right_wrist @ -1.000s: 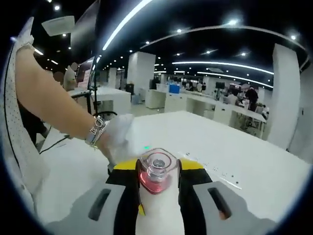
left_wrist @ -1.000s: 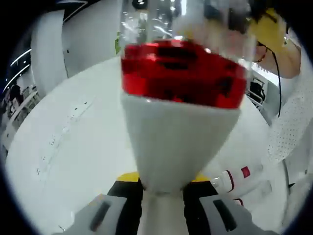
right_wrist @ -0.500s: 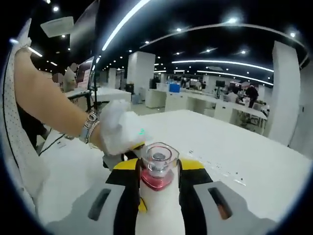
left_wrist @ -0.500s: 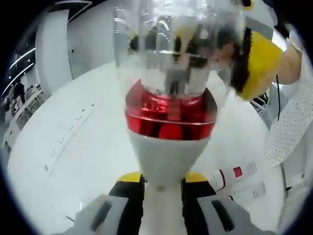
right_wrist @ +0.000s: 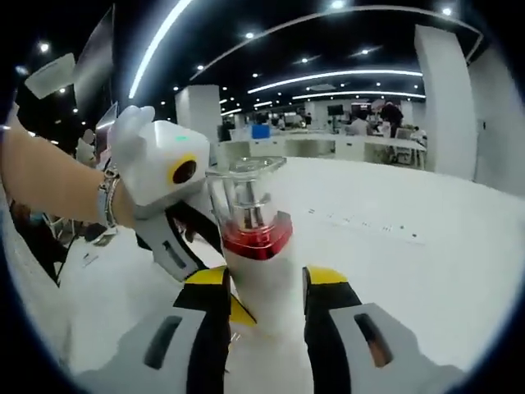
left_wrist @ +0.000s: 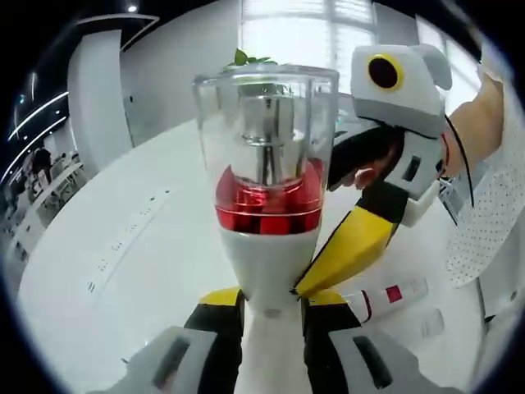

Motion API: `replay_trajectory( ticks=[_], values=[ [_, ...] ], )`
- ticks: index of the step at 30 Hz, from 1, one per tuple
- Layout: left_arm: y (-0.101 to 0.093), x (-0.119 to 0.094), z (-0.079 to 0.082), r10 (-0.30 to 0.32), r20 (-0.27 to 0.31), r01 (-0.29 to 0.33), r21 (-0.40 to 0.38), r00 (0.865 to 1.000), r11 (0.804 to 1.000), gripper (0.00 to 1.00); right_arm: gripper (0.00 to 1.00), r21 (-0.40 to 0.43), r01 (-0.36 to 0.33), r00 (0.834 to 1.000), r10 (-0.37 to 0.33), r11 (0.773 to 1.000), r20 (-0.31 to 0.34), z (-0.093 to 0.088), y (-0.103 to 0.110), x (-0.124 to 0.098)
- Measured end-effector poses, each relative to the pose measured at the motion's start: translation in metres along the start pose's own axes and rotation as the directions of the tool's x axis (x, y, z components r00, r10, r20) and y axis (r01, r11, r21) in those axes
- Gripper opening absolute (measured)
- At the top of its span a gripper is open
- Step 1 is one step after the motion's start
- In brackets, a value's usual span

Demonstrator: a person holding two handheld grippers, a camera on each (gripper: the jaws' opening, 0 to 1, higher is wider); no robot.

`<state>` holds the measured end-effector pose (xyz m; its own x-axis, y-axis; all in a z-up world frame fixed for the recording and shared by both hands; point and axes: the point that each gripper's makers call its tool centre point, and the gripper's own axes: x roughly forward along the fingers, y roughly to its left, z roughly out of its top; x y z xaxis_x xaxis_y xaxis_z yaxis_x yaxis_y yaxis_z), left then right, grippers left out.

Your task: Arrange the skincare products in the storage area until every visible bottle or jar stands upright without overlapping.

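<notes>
A skincare bottle (left_wrist: 267, 246) with a white body, a red band and a clear cap stands between the jaws of my left gripper (left_wrist: 272, 300), which is shut on its lower body. My right gripper (left_wrist: 328, 263) comes in from the right, its yellow jaw pressed on the same white body. In the right gripper view the bottle (right_wrist: 256, 271) sits between the jaws of the right gripper (right_wrist: 267, 279), shut on it. The left gripper (right_wrist: 238, 310) holds the bottle from the left, a gloved hand behind it.
Two white tubes with red labels (left_wrist: 394, 294) lie flat on the white round table (left_wrist: 131, 246) to the right of the bottle. A person's sleeve and wrist with a watch (right_wrist: 105, 201) are at the left. Office desks stand in the far background.
The bottle, first seen cap-on in the right gripper view, now shows side-on. The right gripper has come down onto its white body. The left gripper's view has tilted.
</notes>
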<state>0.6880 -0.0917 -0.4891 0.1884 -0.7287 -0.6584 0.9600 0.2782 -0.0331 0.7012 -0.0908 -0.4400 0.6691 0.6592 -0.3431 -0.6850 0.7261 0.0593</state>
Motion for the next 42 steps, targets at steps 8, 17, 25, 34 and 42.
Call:
replay_trajectory(
  ticks=[8, 17, 25, 34, 42],
  values=[
    [-0.001, 0.017, 0.015, -0.019, 0.023, 0.018, 0.022, 1.0, 1.0, 0.27, 0.29, -0.006, 0.104, 0.995, -0.104, 0.995, -0.009, -0.006, -0.02, -0.013],
    [-0.003, 0.033, 0.028, -0.034, 0.028, 0.033, 0.035, 0.999, 0.999, 0.27, 0.28, 0.02, 0.171, 0.985, -0.17, 0.985, -0.005, -0.01, -0.037, -0.025],
    [-0.008, 0.042, 0.036, -0.047, 0.049, 0.045, 0.043, 0.998, 0.998, 0.27, 0.28, 0.035, 0.211, 0.978, -0.211, 0.977, -0.005, -0.015, -0.045, -0.035],
    [-0.01, 0.044, 0.039, -0.05, 0.051, 0.046, 0.066, 0.997, 0.997, 0.27, 0.28, 0.064, 0.239, 0.971, -0.24, 0.969, 0.01, -0.017, -0.05, -0.038],
    [-0.003, 0.034, 0.036, -0.023, 0.044, 0.022, 0.041, 0.999, 0.999, 0.35, 0.28, 0.041, 0.252, 0.968, -0.253, 0.967, 0.0, -0.017, -0.049, -0.038]
  ],
)
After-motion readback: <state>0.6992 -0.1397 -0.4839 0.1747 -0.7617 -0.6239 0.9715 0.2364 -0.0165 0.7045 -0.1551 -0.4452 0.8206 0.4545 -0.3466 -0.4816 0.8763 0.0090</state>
